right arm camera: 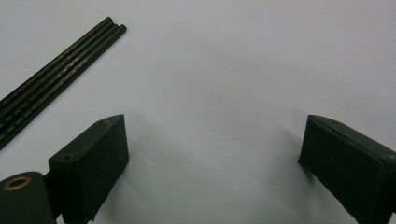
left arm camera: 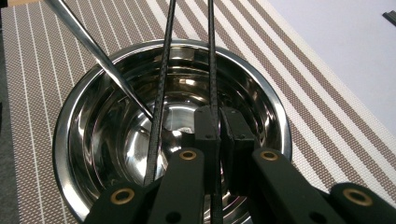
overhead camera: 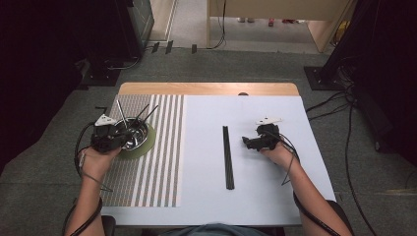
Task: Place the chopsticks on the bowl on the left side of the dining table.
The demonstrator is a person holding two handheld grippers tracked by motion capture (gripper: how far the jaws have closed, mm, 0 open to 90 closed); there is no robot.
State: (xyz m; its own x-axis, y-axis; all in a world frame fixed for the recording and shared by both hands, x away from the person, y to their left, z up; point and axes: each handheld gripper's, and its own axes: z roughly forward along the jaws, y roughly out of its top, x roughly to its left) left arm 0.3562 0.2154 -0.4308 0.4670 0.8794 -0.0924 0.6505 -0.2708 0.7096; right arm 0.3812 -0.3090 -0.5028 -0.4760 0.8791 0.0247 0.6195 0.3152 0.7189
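A shiny steel bowl point(overhead camera: 135, 133) point(left arm camera: 112, 135) sits on a green saucer point(overhead camera: 149, 141) on the striped placemat point(overhead camera: 157, 162). Two black chopsticks and a silver handle point(left arm camera: 93, 49) lean out of the bowl. My left gripper point(overhead camera: 123, 139) point(left arm camera: 219, 116) hangs over the bowl's near rim, shut on one black chopstick point(left arm camera: 211, 60). The other chopstick point(left arm camera: 161, 88) rests loose beside it. To the right, on the white tabletop, a pair of black chopsticks point(overhead camera: 227, 157) point(right arm camera: 60, 65) lies side by side. My right gripper point(overhead camera: 247, 142) point(right arm camera: 217, 158) stands open just right of that pair, nothing between its jaws.
The white tabletop point(overhead camera: 265, 196) spreads out around the right hand, and a wooden strip point(overhead camera: 206, 89) runs along the table's far edge. Cables point(overhead camera: 344, 113) and dark stands sit on the carpet beyond the table.
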